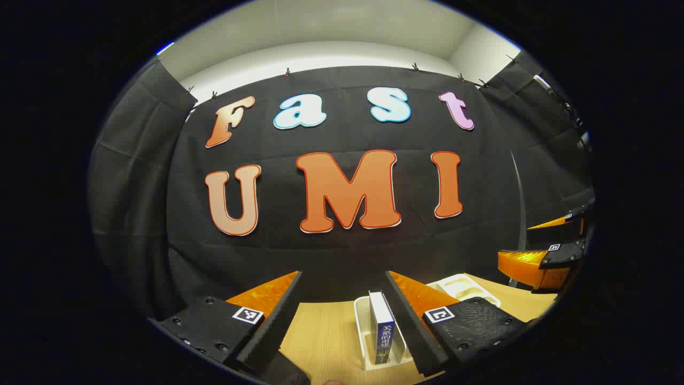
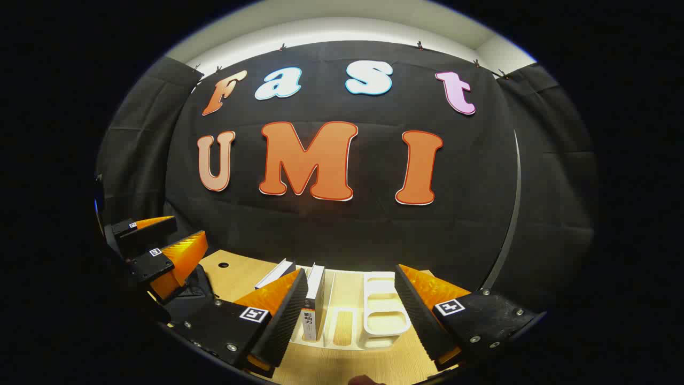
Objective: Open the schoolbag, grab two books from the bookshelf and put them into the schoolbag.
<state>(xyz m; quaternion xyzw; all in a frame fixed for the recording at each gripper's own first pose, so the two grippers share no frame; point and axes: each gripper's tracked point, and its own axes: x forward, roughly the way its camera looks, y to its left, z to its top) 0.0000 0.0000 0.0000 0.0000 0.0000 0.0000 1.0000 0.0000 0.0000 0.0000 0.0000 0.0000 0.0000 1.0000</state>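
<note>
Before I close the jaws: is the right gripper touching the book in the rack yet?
Cannot tell. In the right gripper view the right gripper is open, and its one finger overlaps the upright book in the white rack, hiding any gap.

Each handheld gripper, the left gripper (image 1: 342,313) and the right gripper (image 2: 350,310), has wedge-shaped jaws on matte black textured mounts. Small screws dot the mounts, and each mount carries a square black-and-white marker tag.

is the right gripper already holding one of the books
No, the right gripper is open, and the book stands upright in the white bookshelf between its spread fingers, ungripped.
</note>
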